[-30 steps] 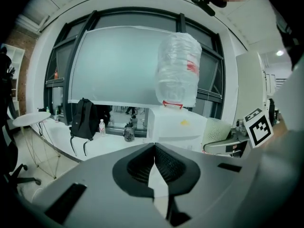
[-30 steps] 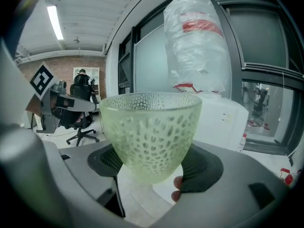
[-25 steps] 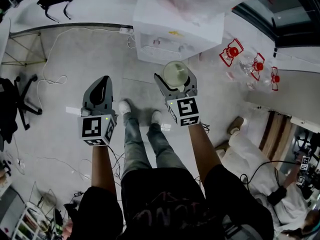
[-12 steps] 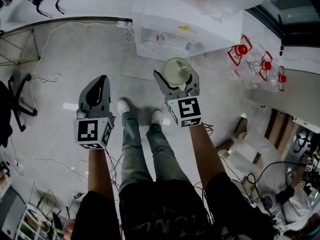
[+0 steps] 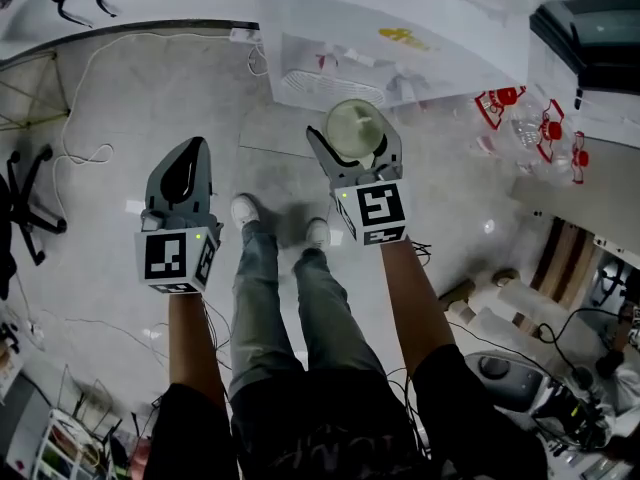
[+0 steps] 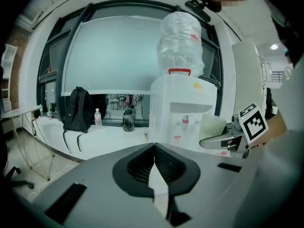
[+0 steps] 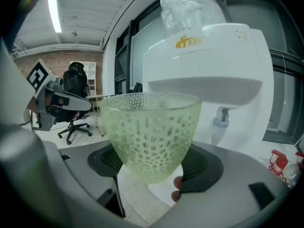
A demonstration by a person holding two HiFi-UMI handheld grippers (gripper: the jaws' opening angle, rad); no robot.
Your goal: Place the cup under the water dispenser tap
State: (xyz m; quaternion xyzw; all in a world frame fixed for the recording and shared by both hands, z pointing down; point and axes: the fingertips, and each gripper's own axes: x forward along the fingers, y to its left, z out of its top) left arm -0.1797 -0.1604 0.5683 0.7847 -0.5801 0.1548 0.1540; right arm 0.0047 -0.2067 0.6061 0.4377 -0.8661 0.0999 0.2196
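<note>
A pale green perforated cup sits upright between the jaws of my right gripper, which is shut on its lower half. In the right gripper view the cup fills the middle, with the white water dispenser just behind it and a blue tap to its right. The dispenser lies ahead of the cup in the head view. My left gripper hangs to the left with nothing in it, its jaws closed tip to tip. The left gripper view shows the cup beside the dispenser.
The dispenser's drip tray is below the taps. Empty bottles with red caps lie on the floor to the right. An office chair and cables are at the left. A black backpack rests on a ledge. The person's shoes are below the grippers.
Both grippers have sunk and come a little nearer to the dispenser. The cup stays held in the right gripper, and the left gripper stays closed.
</note>
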